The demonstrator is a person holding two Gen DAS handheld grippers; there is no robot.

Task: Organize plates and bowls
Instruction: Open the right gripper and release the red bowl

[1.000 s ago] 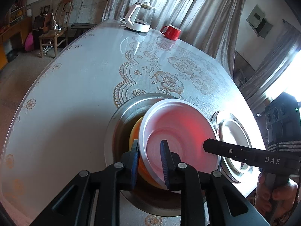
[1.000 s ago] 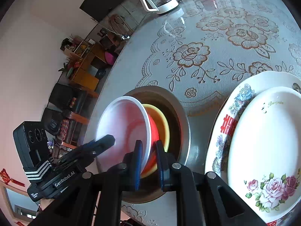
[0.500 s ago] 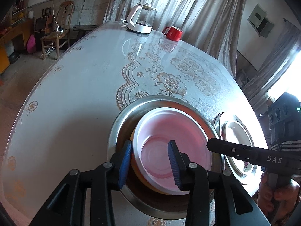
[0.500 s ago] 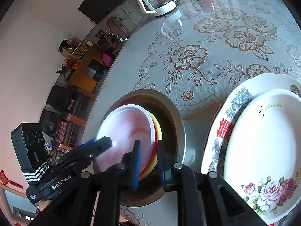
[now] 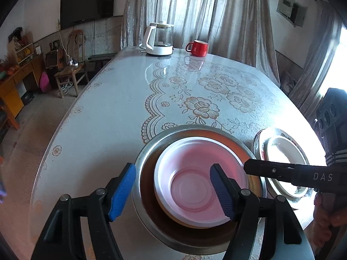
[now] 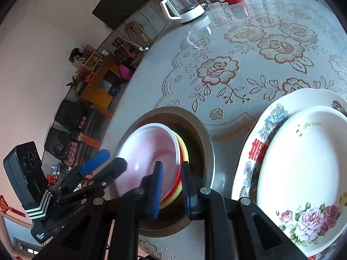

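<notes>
A white-and-red bowl (image 5: 200, 178) lies nested on a yellow bowl (image 6: 184, 149) inside a steel basin (image 5: 147, 151). My left gripper (image 5: 172, 191) is open wide and empty, its pads on either side of the white bowl's near rim, above it. My right gripper (image 6: 171, 189) is open a little; the rims of the red and yellow bowls show between its pads, and I cannot tell if they touch. A small floral plate (image 6: 303, 162) lies on a larger patterned plate (image 6: 258, 149) to the right of the basin (image 6: 208, 143).
A glass kettle (image 5: 159, 40) and a red mug (image 5: 198, 47) stand at the table's far edge. The table edge curves close on the left, with a chair (image 5: 71, 73) and cabinets beyond. Curtains hang behind the table.
My left gripper has let go of the white-and-red bowl, opened wide and drawn back. The bowl has dropped from tilted to flat in the basin. My right gripper has opened slightly.
</notes>
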